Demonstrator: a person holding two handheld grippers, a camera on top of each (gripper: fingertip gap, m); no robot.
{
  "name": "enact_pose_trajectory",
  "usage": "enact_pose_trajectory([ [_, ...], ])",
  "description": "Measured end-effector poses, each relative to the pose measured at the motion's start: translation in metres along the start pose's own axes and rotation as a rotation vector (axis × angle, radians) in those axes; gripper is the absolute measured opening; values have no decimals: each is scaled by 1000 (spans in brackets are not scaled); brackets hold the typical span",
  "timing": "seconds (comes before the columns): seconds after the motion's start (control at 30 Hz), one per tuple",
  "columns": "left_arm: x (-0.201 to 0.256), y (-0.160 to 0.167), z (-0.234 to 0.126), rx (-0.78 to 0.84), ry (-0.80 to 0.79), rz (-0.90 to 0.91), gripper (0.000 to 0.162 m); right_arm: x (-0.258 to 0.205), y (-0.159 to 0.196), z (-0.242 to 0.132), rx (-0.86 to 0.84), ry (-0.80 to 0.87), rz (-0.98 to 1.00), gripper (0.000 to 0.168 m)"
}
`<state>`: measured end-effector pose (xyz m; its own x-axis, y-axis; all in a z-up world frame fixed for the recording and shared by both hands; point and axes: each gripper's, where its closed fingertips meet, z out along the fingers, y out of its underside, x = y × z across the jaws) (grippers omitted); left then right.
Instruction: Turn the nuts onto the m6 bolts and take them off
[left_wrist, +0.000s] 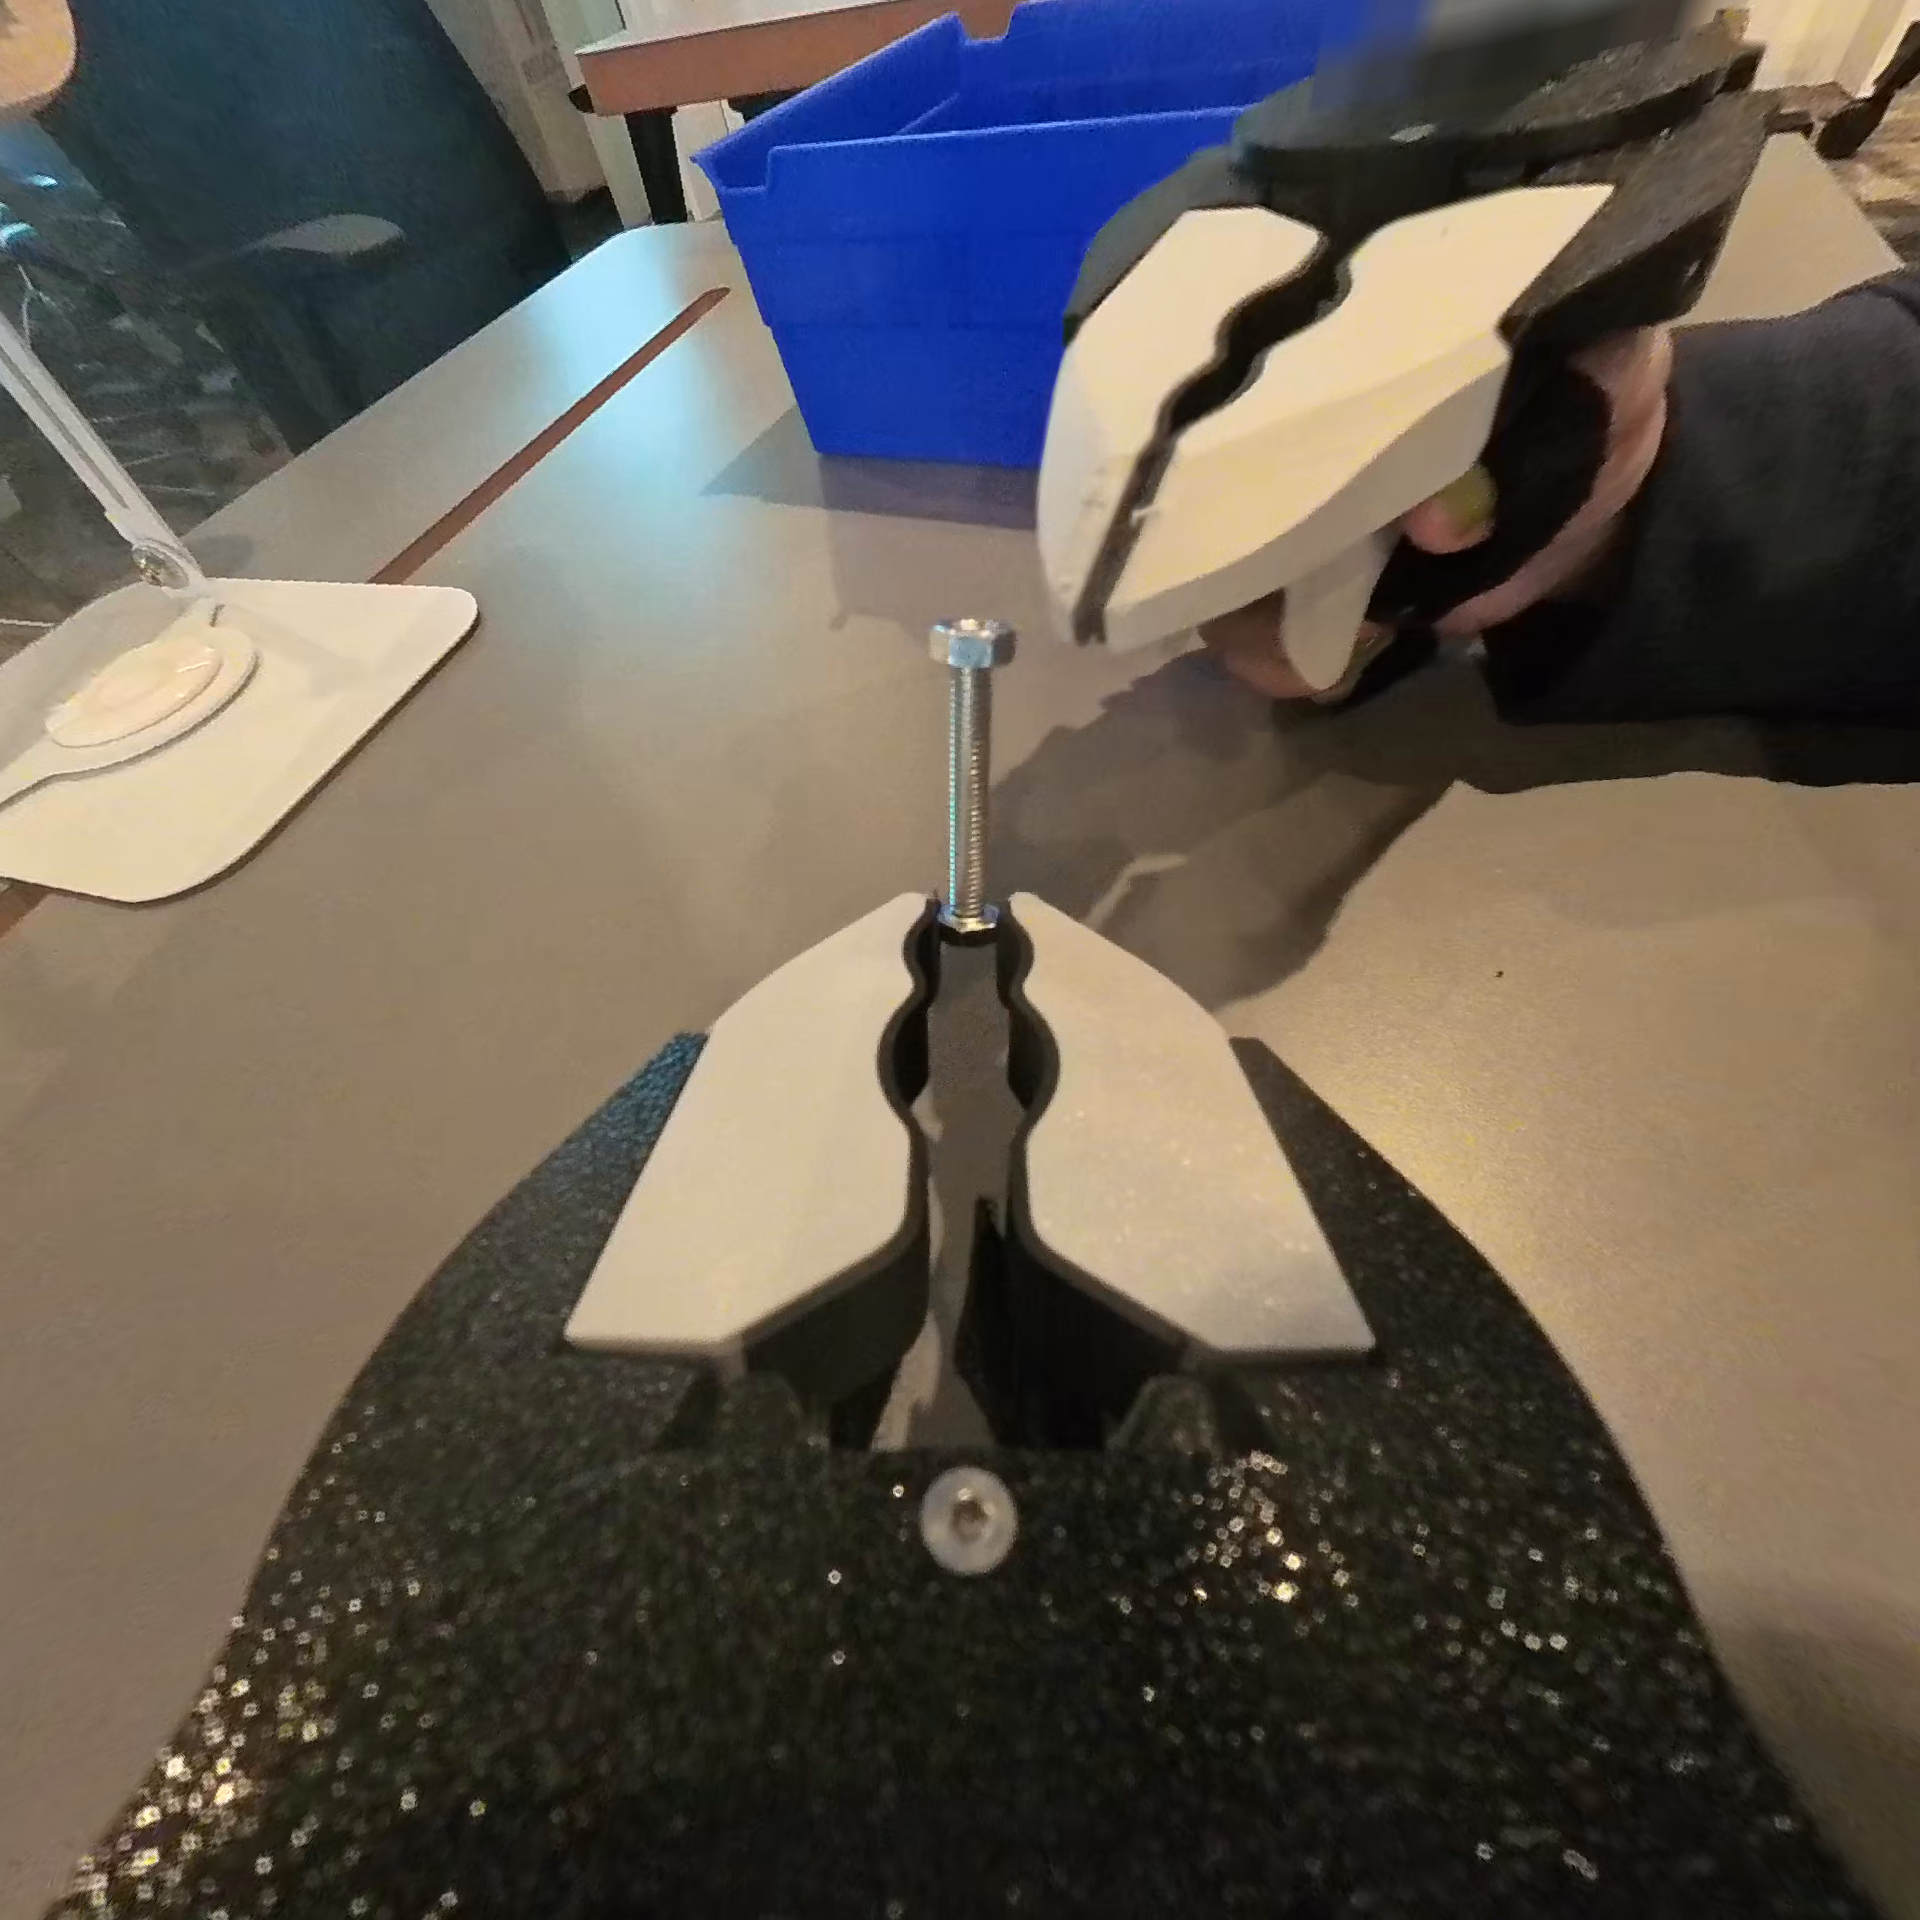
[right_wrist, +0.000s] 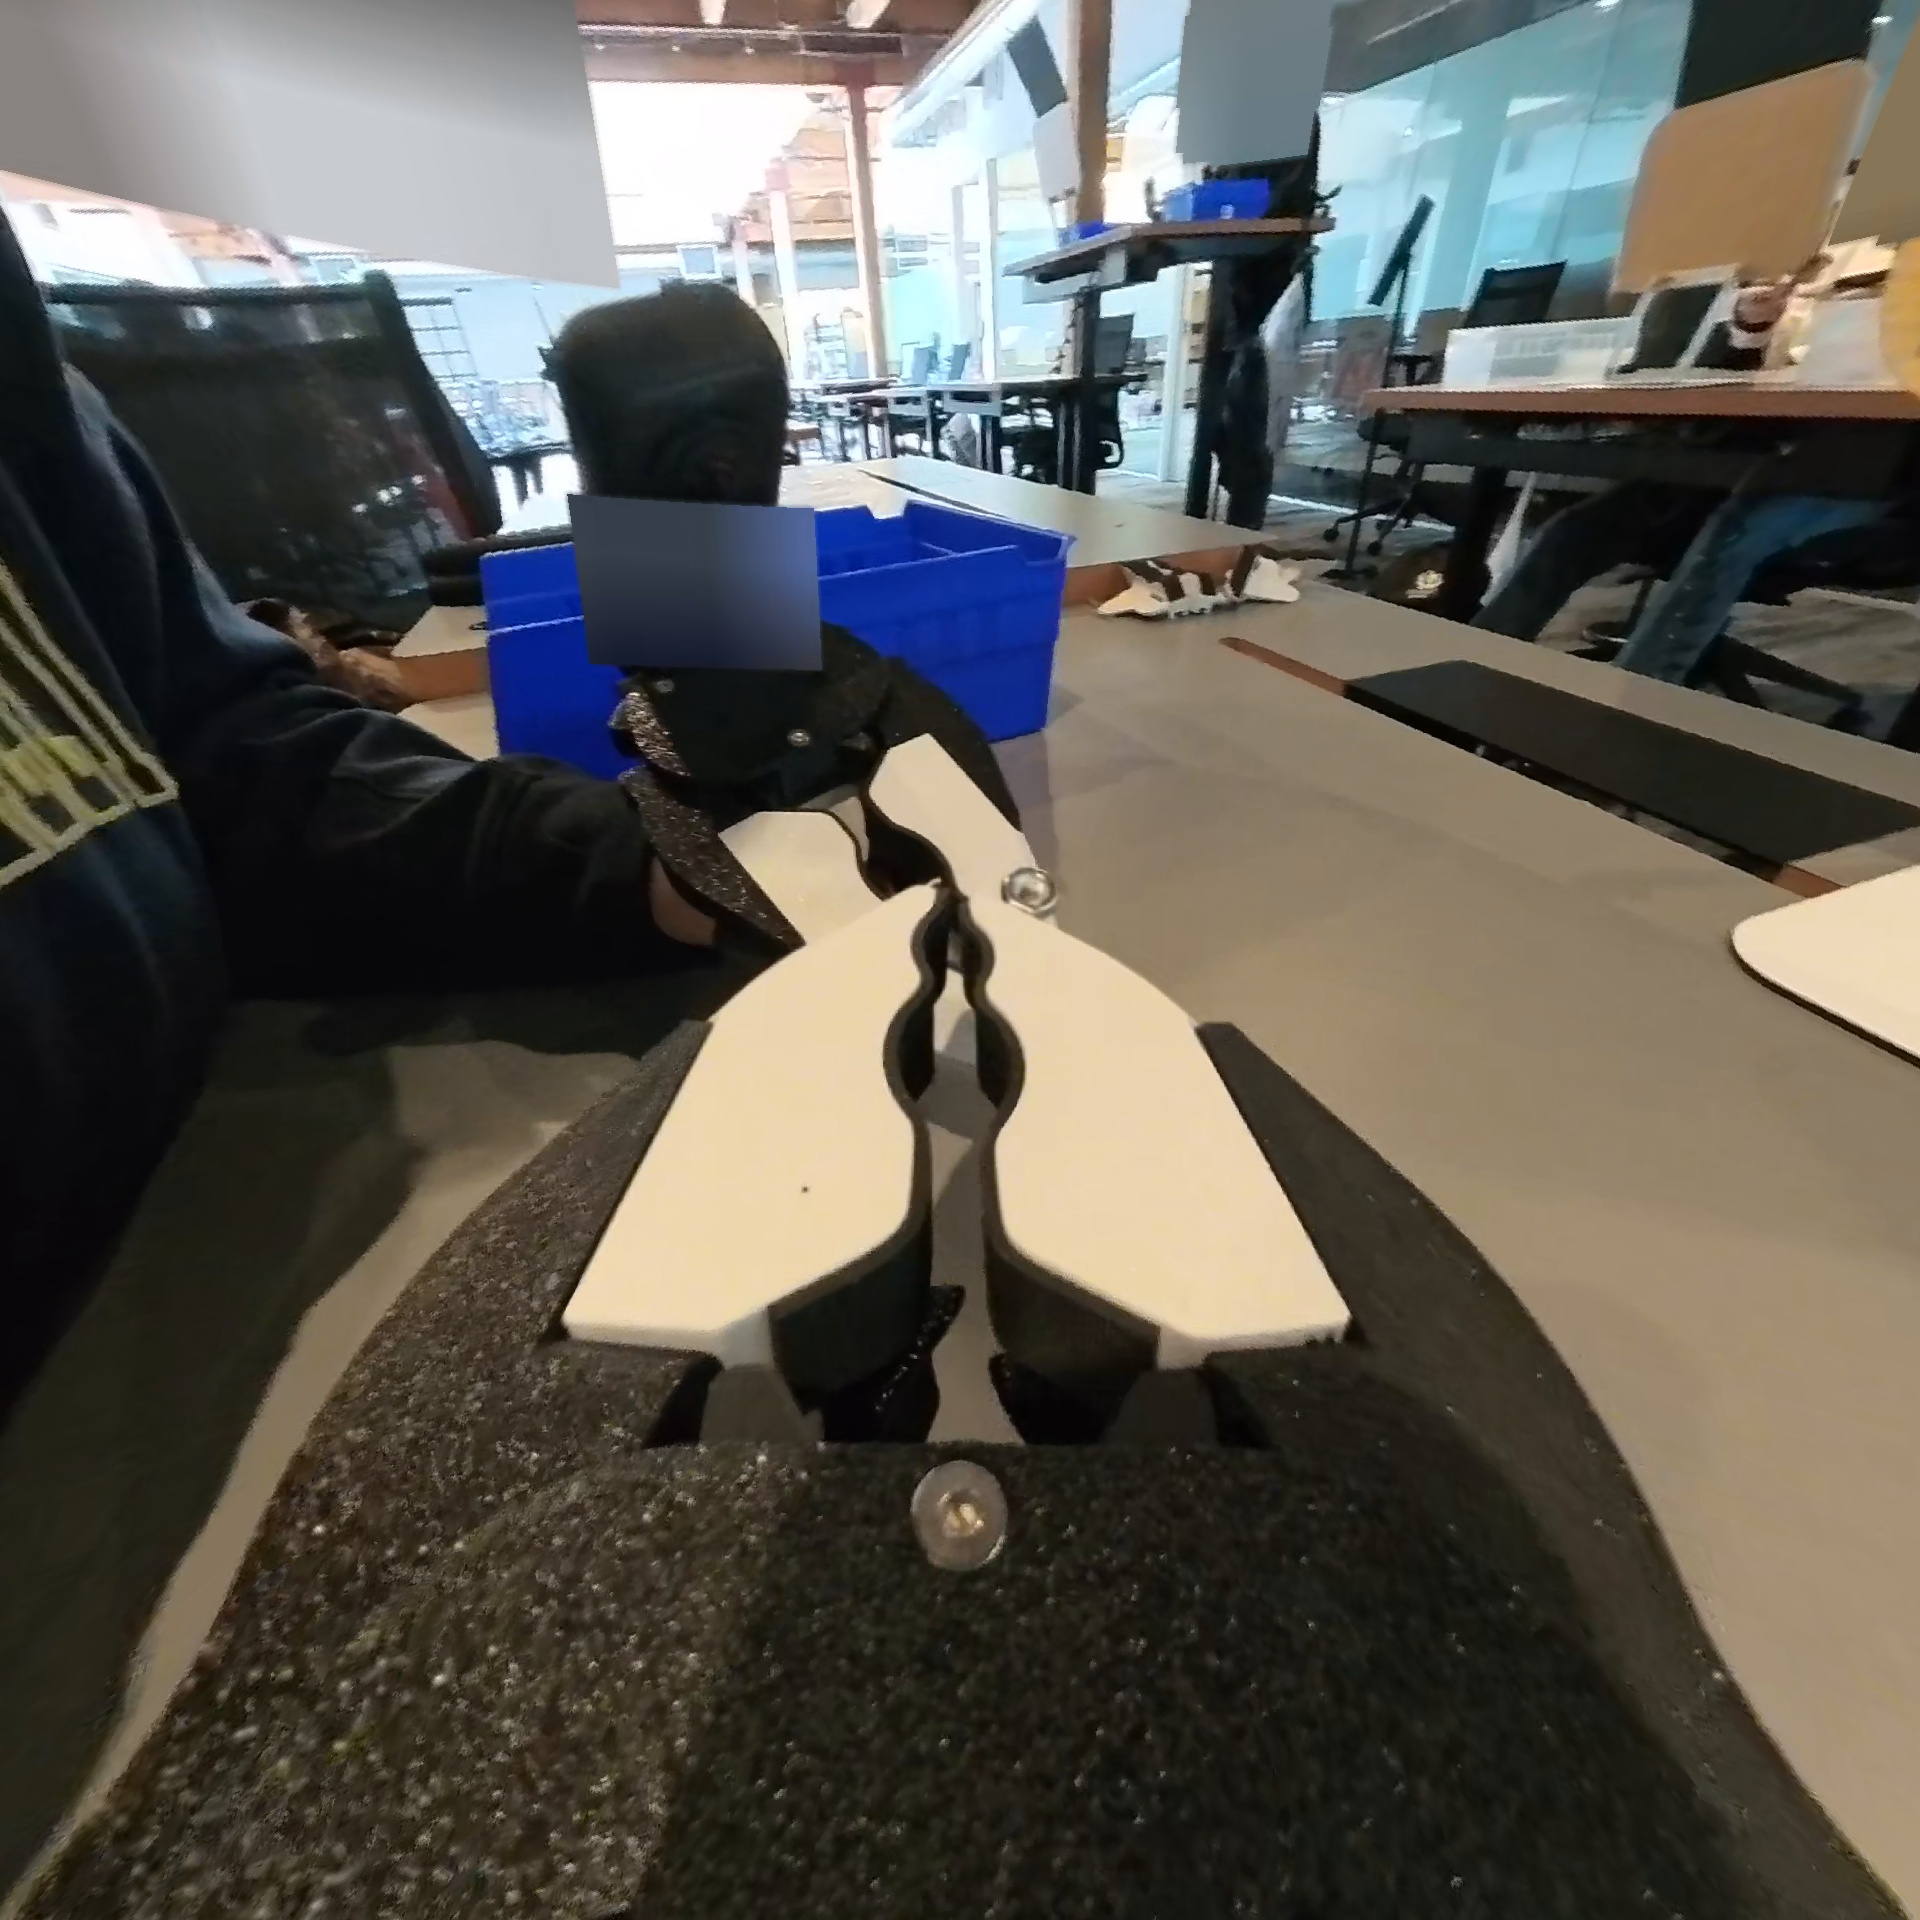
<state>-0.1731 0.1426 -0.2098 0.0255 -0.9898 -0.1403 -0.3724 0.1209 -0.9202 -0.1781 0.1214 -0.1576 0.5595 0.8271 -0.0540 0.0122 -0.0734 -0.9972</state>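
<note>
My left gripper (left_wrist: 968, 920) is shut on a small silver hex nut (left_wrist: 968, 914) at its fingertips. A silver bolt (left_wrist: 969, 779) is threaded into the nut and sticks out forward above the grey table (left_wrist: 623, 935), ending in its hex head (left_wrist: 974, 649). My right gripper (left_wrist: 1081, 613) is shut with nothing between its pads, its tips just right of the bolt head. In the right wrist view my right gripper (right_wrist: 951, 902) is shut. The bolt head (right_wrist: 1029, 890) shows end-on just beyond its tips, with the left gripper's white fingers (right_wrist: 925, 800) behind.
A blue plastic bin (left_wrist: 935, 312) stands at the back of the table and also shows in the right wrist view (right_wrist: 935, 613). A white flat stand base (left_wrist: 208, 717) lies at the left. A person's dark sleeve (left_wrist: 1714, 540) holds the right gripper. Spacing between my two grippers at the tips: around 6 cm. Left tips and right tips are each some 35 cm from the white flat stand base (left_wrist: 208, 717).
</note>
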Motion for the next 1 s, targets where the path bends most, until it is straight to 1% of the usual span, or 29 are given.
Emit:
enact_pose_trajectory([
  [0.07, 0, 0, 0, 0, 1, 0, 10, 0, -2, -1, 15, 0, 0, 1],
  [0.27, 0, 0, 0, 0, 1, 1, 10, 12, -2, -1, 18, 101, -24, 10],
  [0.43, 0, 0, 0, 0, 1, 2, 10, 12, 3, 1, -9, 96, -27, 8],
  [0.5, 0, 0, 0, 0, 2, 1, 10, 5, 3, 1, -10, 50, -29, 2],
  [0.57, 0, 0, 0, 0, 2, 1, 10, 2, 1, 0, 0, 22, -26, 0],
  [0.67, 1, 0, 0, -1, 2, 2, 10, 7, -2, -2, 19, 62, -33, 2],
  [0.8, 1, 0, 0, -2, 3, 2, 10, 15, -2, -2, 22, 120, -38, 9],
  [0.93, 1, 0, 0, -1, 3, 2, 10, 13, 1, 1, 7, 110, -38, 11],
  [1.0, 1, 0, 0, -2, 3, 1, 10, 9, 2, 1, -3, 78, -41, 9],
])
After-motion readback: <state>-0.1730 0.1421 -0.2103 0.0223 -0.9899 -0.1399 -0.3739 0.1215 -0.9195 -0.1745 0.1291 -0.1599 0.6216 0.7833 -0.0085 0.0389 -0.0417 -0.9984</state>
